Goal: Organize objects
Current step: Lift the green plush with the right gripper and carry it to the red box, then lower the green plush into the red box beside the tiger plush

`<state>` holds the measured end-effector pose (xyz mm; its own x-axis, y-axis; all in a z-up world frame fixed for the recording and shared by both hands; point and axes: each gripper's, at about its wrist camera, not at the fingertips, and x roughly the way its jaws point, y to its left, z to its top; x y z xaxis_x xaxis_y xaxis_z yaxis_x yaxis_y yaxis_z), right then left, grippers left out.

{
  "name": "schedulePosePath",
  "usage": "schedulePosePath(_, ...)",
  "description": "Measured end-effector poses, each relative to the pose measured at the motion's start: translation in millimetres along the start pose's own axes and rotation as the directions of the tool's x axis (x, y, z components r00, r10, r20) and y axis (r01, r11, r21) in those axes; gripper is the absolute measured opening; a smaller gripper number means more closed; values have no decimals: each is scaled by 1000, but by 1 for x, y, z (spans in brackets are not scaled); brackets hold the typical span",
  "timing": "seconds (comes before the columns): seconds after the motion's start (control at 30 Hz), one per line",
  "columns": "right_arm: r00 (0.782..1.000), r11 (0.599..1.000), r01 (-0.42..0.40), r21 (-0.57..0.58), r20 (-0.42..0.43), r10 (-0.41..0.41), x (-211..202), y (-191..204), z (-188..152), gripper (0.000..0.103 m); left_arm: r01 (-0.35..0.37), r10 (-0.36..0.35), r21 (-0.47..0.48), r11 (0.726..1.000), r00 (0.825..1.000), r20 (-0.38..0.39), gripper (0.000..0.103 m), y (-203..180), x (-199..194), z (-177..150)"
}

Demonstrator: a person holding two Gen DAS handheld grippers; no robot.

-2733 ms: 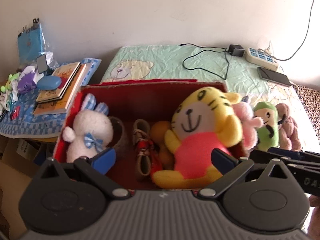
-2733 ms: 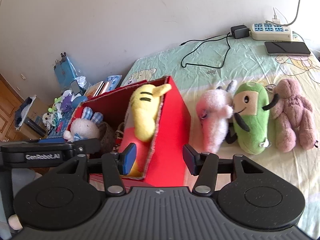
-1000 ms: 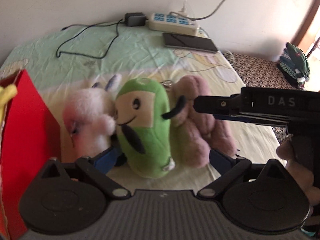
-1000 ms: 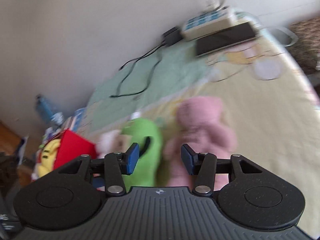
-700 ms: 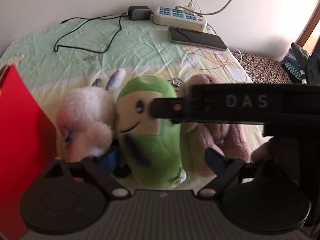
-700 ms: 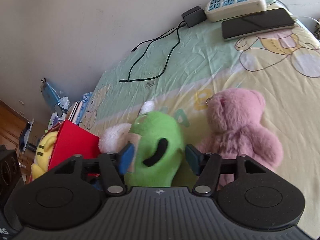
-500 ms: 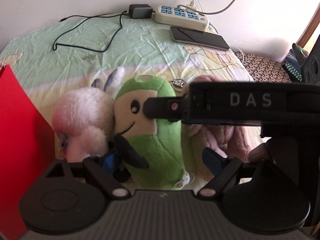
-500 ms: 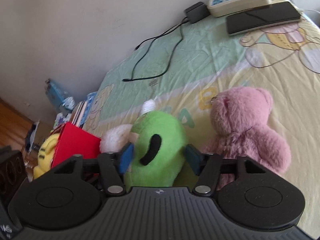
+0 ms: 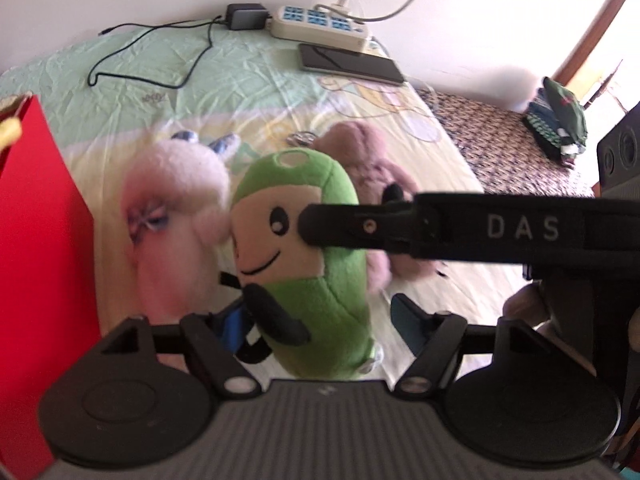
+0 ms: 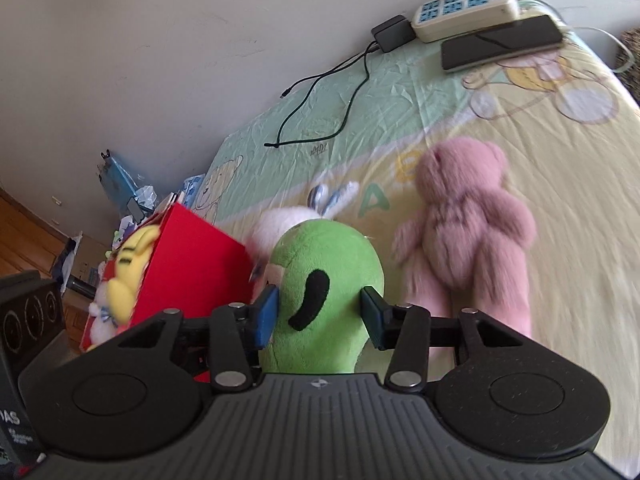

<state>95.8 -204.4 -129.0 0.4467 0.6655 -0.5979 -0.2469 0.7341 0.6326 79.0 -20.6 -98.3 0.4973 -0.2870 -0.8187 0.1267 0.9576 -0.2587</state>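
Sunlit bedsheet [image 10: 560, 208] printed with cartoon bears fills the background, with a power strip [image 10: 464, 4], a phone [image 10: 500, 42] and a black cable [image 10: 320, 104] lying up by the wall. Three plush toys sit in a row beside the red box [image 10: 192, 268]: a pale pink rabbit [image 9: 176, 216] just against the box, a green plush [image 10: 324, 296] in the middle, and a pink teddy bear [image 10: 468, 228] on the far side. The right tongs [image 10: 318, 316] are pinching the green plush across its upper body, both blue pads pressed into the fabric; the left tongs [image 9: 316, 322] stand spread around its lower end without squeezing. It should be light and very soft, so it will squash and may sag or slip — a hold across the thick middle, as here, looks safest. Against half a second ago, the right tongs have narrowed onto the toy, and it now looks raised and tilted off the sheet, apart from the bear — the yellow tiger [image 10: 128, 268] sits in the box as before.
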Motion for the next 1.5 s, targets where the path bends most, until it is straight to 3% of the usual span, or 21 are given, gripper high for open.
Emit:
schedulePosePath(0.27, 998, 998, 9, 60, 60, -12, -44, 11, -35, 48, 60, -62, 78, 995, 998, 25, 73, -25, -36, -30)
schedulePosePath(0.5, 985, 999, -11, 45, 171, 3, -69, 46, -49, 48, 51, -75, 170, 984, 988, 136, 73, -30, -82, -44)
schedulePosePath(0.7, 966, 999, -45, 8, 257, 41, -74, 93, -59, 48, 32, -80, 208, 978, 970, 229, 73, -7, -131, -50)
schedulePosePath(0.97, 942, 990, -117, -76, 307, 135, -49, 168, -58, 48, -22, -49, 196, 980, 937, 346, 73, 56, -199, -49)
schedulePosePath(1.17, 940, 978, -128, -163, 295, 172, -7, 220, -53, 48, -77, 10, 154, 985, 920, 391, 73, 109, -226, -50)
schedulePosePath(1.3, 948, 974, -109, -198, 274, 161, 27, 242, -51, 48, -96, 46, 114, 989, 923, 381, 73, 146, -226, -51)
schedulePosePath(1.5, 967, 969, -48, -243, 231, 106, 71, 260, -55, 48, -88, 70, 42, 995, 943, 324, 73, 191, -209, -57)
